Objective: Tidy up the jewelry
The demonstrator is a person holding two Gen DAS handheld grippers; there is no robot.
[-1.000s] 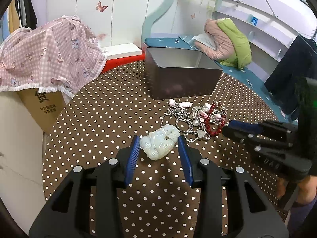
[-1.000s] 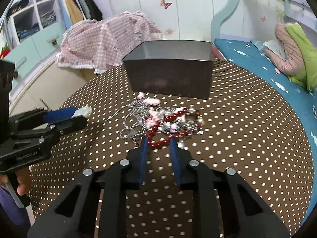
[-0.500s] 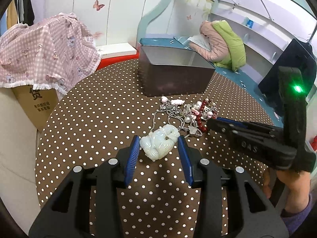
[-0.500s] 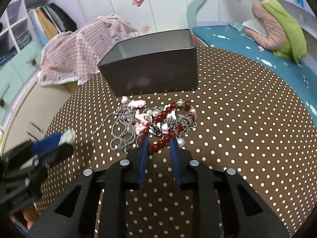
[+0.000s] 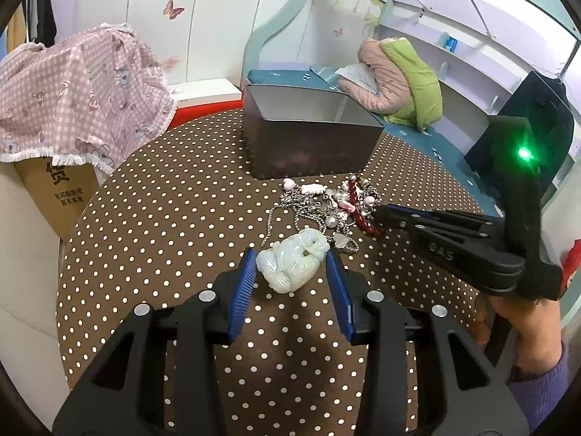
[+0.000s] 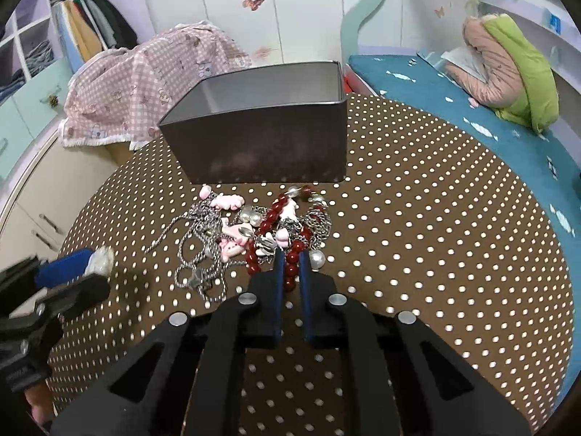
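Observation:
A pale green jade pendant (image 5: 292, 263) sits between the pads of my left gripper (image 5: 290, 272), which is shut on it just above the dotted tablecloth (image 5: 163, 218). A tangled pile of silver chains, pearls and pink charms (image 6: 232, 232) lies in front of an open dark tin box (image 6: 268, 145). My right gripper (image 6: 290, 267) has closed on the red bead bracelet (image 6: 290, 254) at the near edge of the pile. It also shows in the left wrist view (image 5: 377, 214), reaching in from the right.
The round table drops off at its edges. A pink checked cloth (image 5: 72, 91) covers a cardboard box at the left. A bed with a pink and green jacket (image 6: 508, 69) lies behind right. My left gripper shows in the right wrist view (image 6: 83, 272).
My right gripper moved forward into the pile and narrowed around the red bead bracelet. My left gripper kept hold of the jade pendant and shifted a little closer to the box.

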